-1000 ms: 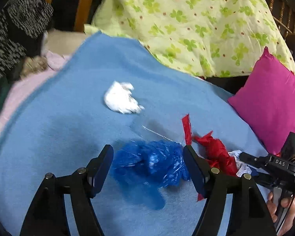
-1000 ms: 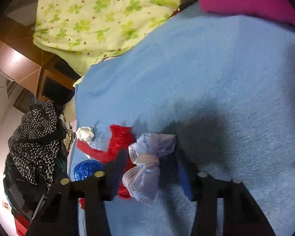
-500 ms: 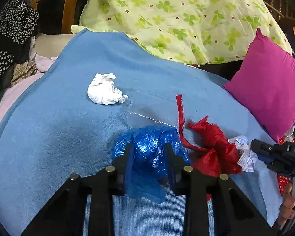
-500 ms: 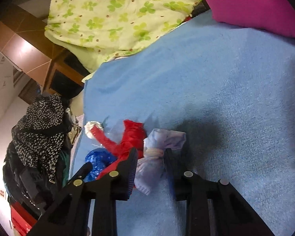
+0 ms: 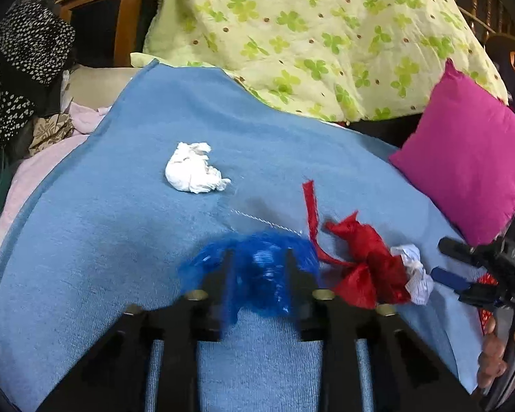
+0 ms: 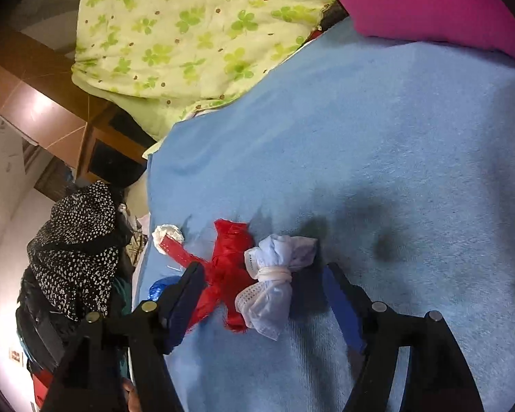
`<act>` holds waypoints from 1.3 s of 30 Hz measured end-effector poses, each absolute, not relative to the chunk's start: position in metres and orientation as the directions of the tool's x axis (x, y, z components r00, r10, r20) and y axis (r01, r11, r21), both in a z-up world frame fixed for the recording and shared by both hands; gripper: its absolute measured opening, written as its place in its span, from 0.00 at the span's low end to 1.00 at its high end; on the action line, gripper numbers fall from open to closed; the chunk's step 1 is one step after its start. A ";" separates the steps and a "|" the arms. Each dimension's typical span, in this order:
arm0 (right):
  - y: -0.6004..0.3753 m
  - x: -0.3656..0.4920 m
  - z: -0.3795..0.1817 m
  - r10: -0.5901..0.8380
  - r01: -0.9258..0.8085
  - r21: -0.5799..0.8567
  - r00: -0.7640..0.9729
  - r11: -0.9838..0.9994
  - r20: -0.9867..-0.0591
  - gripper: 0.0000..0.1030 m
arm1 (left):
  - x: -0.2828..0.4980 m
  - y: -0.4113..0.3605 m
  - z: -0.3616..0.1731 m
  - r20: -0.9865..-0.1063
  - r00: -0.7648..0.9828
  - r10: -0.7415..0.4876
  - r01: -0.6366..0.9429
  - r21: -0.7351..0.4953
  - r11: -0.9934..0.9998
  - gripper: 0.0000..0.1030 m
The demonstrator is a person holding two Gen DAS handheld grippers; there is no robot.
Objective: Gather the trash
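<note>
My left gripper (image 5: 257, 261) is shut on a crumpled blue plastic bag (image 5: 257, 274) just above the blue blanket (image 5: 103, 240). A red plastic bag (image 5: 364, 264) lies to its right, with a knotted white cloth wad (image 5: 415, 271) beside it. A crumpled white tissue (image 5: 192, 168) lies further back. My right gripper (image 6: 261, 274) is open, its fingers either side of the white cloth wad (image 6: 274, 288) and the red bag (image 6: 226, 257). The blue bag (image 6: 158, 288) shows at the left behind the left finger.
A magenta cushion (image 5: 470, 171) sits at the right edge. A green clover-print quilt (image 5: 309, 34) is piled at the back. Dark spotted clothing (image 5: 20, 65) and a wooden cabinet (image 5: 99, 13) stand at the left. Pink bedding (image 5: 34, 171) borders the blanket.
My left gripper closed on the blue bag and lifted it slightly. My right gripper closed around the white wad half a second ago and has opened wide again.
</note>
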State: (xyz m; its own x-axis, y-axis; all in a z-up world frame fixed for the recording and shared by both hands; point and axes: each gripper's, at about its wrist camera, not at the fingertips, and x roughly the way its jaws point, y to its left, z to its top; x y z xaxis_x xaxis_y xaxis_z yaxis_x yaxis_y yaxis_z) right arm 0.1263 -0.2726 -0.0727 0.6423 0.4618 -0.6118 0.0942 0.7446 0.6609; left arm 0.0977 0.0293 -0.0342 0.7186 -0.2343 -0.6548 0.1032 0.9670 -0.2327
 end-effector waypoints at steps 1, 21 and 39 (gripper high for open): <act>-0.270 0.129 -0.076 0.460 0.099 0.655 0.635 0.749 -0.621 0.66 | 0.100 0.030 -0.035 -0.652 0.722 -0.231 0.094 -0.238 0.967 0.49; -0.256 0.116 -0.058 0.428 0.026 0.594 0.667 0.804 -0.610 0.30 | 0.101 0.022 -0.044 -0.657 0.710 -0.255 0.129 -0.234 0.964 0.42; -0.278 0.112 -0.077 0.527 0.104 0.734 0.630 0.671 -0.571 0.66 | 0.046 0.013 0.005 -0.529 0.790 -0.310 0.220 -0.228 0.948 0.44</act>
State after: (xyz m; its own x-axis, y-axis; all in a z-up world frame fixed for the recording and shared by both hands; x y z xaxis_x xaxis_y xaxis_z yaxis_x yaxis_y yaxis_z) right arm 0.1124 -0.2779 -0.0772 0.6302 0.5265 -0.5706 0.1041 0.6710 0.7341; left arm 0.0464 0.0127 0.0047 0.7901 -0.3104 -0.5286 0.2199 0.9484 -0.2284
